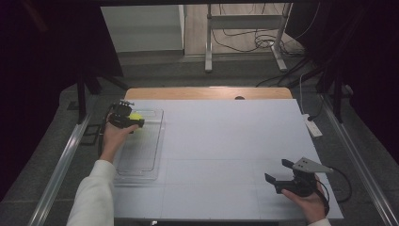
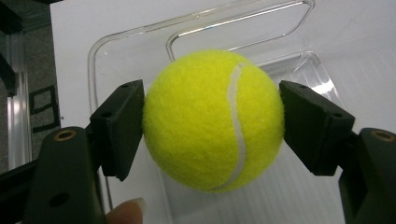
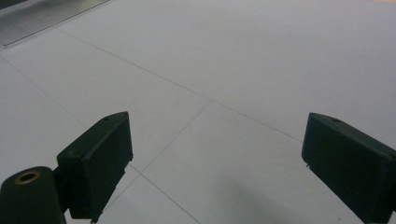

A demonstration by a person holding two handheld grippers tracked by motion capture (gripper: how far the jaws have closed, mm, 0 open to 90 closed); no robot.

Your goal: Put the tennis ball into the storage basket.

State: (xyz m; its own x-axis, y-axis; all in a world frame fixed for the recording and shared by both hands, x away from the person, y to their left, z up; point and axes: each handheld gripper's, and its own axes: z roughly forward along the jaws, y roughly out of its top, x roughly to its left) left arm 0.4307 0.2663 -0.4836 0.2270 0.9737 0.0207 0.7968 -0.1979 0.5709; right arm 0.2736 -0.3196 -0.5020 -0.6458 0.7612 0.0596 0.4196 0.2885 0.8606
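Your left hand-held gripper (image 1: 133,120) is clamped on the ball (image 1: 135,117), one pad on each side, and the left gripper view confirms it: both black pads press into the felt of the ball (image 2: 214,120) with no gap on either side. You're holding it over the far end of the tray (image 1: 155,155), which lies along the left edge of the counter (image 1: 226,136) with its long axis running from the near edge toward the far edge. That is the relation your next move turns on: the tray floor lies straight below the ball, so the way to go looks like down, not sideways. How high the ball hangs above the floor can't be told from these views. The tray's clear walls are hard to read against the white surface, so keep the ball well inside the rim before you let go, or it may clip the wall and roll off. Your right hand-held gripper (image 1: 281,178) sits near the near right corner, jaws spread wide with nothing between them, over bare counter (image 3: 224,70) and well apart from the tray, so the left hand is the one placed for this job
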